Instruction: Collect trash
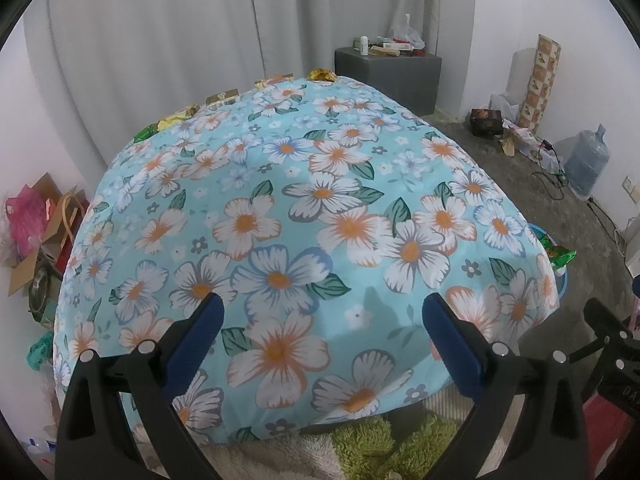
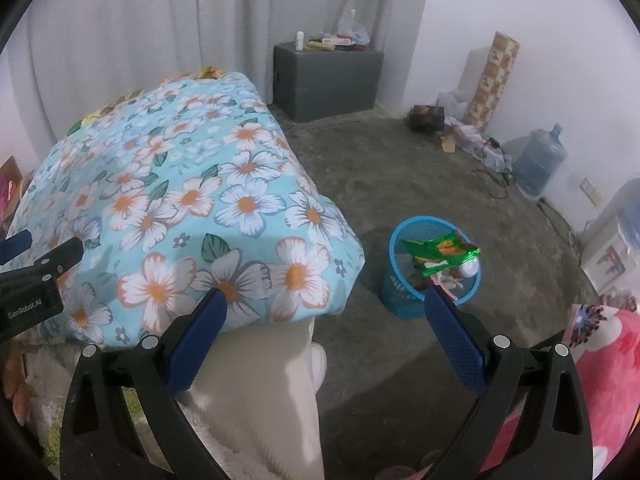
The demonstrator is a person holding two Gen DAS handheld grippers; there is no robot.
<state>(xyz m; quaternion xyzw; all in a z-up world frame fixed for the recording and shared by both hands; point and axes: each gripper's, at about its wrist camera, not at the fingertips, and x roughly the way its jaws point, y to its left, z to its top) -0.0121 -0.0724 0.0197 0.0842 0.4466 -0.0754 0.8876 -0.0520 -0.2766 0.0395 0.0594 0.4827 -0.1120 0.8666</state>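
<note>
The left gripper [image 1: 320, 316] hangs over the near edge of a table draped in a flowered cloth [image 1: 304, 200], its 2 blue fingers [image 1: 200, 332] spread wide with nothing between them. Along the far edge of the table, from 10 to 12 o'clock, lies a row of trash: a green wrapper [image 1: 145, 133], a yellow wrapper [image 1: 178, 115], a small box [image 1: 222, 97], another box [image 1: 276, 79] and a crumpled gold wrapper [image 1: 322, 75].

The right gripper [image 2: 322, 314] is held off the table's right corner, above the concrete floor [image 2: 400, 184], its fingers [image 2: 456, 332] likewise spread and holding nothing. At 1 o'clock from it, just beyond the right fingertip, a blue mesh bin [image 2: 400, 296] stands on the floor beside the table; inside are a green foil packet [image 2: 440, 250] and other scraps. In the right wrist view the left gripper shows at 9 o'clock.

A gray cabinet [image 2: 328, 80] with small items on top stands against the curtain [image 2: 160, 20]. A water jug [image 2: 538, 160] sits near the right wall.
</note>
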